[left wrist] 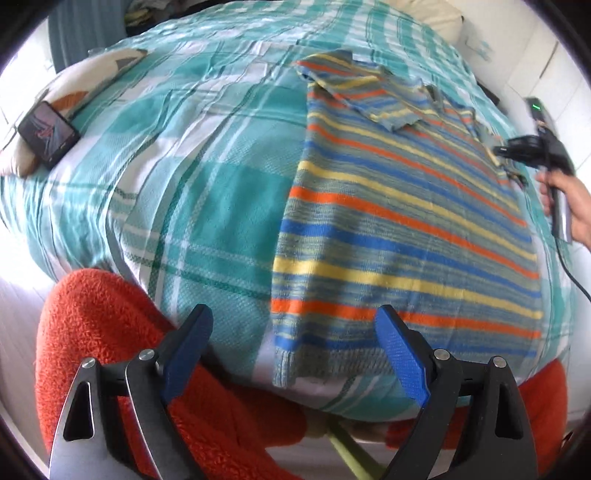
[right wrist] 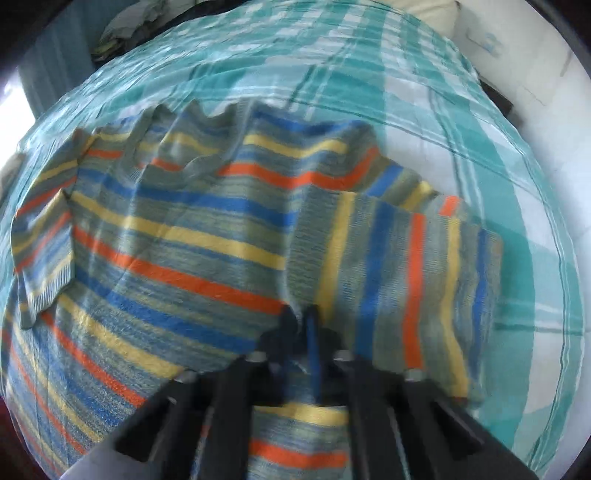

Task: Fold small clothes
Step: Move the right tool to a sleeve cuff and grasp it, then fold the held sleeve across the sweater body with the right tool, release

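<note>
A small striped knit sweater [left wrist: 399,221], in blue, orange, yellow and grey-green, lies flat on a teal plaid bedspread [left wrist: 192,177]. Its left sleeve [left wrist: 369,96] is folded in over the chest. My left gripper [left wrist: 293,325] is open and empty, hovering above the sweater's near hem. My right gripper [right wrist: 301,317] is shut on the sweater's right sleeve [right wrist: 406,280], holding it lifted beside the sweater's body [right wrist: 166,236]. The right gripper also shows at the sweater's far right edge in the left wrist view [left wrist: 502,151].
A phone [left wrist: 48,133] rests on a patterned pillow [left wrist: 85,85] at the bed's left. An orange fleece [left wrist: 122,354] lies below the bed's near edge. A cream pillow [right wrist: 432,14] sits at the far end. White walls lie to the right.
</note>
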Action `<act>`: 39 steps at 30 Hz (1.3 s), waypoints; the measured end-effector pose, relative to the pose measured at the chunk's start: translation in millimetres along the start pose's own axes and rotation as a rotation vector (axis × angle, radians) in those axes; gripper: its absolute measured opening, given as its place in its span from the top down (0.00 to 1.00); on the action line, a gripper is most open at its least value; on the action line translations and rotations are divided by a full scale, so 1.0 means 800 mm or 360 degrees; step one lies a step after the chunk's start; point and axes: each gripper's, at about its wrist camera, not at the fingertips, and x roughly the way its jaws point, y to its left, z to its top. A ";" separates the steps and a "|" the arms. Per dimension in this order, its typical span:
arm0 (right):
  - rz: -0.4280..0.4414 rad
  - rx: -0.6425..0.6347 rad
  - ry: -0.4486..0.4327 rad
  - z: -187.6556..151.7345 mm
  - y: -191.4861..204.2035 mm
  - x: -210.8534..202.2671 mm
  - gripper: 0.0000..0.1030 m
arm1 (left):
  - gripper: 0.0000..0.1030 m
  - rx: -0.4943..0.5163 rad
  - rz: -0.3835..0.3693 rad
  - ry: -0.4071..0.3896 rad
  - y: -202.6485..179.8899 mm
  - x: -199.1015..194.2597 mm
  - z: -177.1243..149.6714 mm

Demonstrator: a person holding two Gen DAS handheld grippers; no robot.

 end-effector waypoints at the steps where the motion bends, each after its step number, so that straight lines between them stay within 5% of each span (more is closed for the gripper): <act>1: -0.0010 0.0079 -0.0065 -0.002 -0.023 -0.020 0.97 | 0.12 -0.0004 -0.0008 0.0005 0.000 0.002 0.000; 7: -0.0013 0.0668 -0.0317 -0.062 -0.219 -0.123 0.97 | 0.12 0.0041 -0.0036 -0.0001 -0.011 0.005 0.000; 11: -0.0101 0.0958 -0.0262 -0.129 -0.317 -0.138 0.97 | 0.12 0.0086 -0.0032 0.0024 -0.022 0.012 -0.002; 15: -0.0020 0.1127 -0.0147 -0.179 -0.345 -0.107 0.98 | 0.12 0.0138 -0.0012 0.0026 -0.031 0.014 -0.003; 18: 0.0110 0.1227 -0.0196 -0.198 -0.340 -0.090 0.98 | 0.12 0.0158 0.0011 0.0023 -0.031 0.014 -0.006; 23: 0.0458 0.1548 -0.0378 -0.224 -0.359 -0.080 0.75 | 0.12 0.0094 0.0004 0.0037 -0.019 0.017 -0.004; 25: 0.0455 0.1524 -0.0359 -0.221 -0.357 -0.077 0.75 | 0.12 0.0082 0.0001 0.0060 -0.018 0.022 -0.003; 27: 0.0375 0.1408 -0.0278 -0.209 -0.348 -0.074 0.80 | 0.12 0.0093 0.0005 0.0074 -0.020 0.026 -0.003; 28: 0.0261 0.1331 -0.0223 -0.201 -0.343 -0.076 0.99 | 0.12 0.0103 0.0010 0.0076 -0.020 0.027 -0.003; 32: -0.0277 0.0950 -0.0106 -0.178 -0.313 -0.091 1.00 | 0.12 0.0108 0.0019 0.0068 -0.018 0.025 -0.006; 39: -0.0481 0.0768 -0.0036 -0.174 -0.286 -0.071 0.99 | 0.12 0.0050 0.0021 0.0114 -0.009 0.031 -0.004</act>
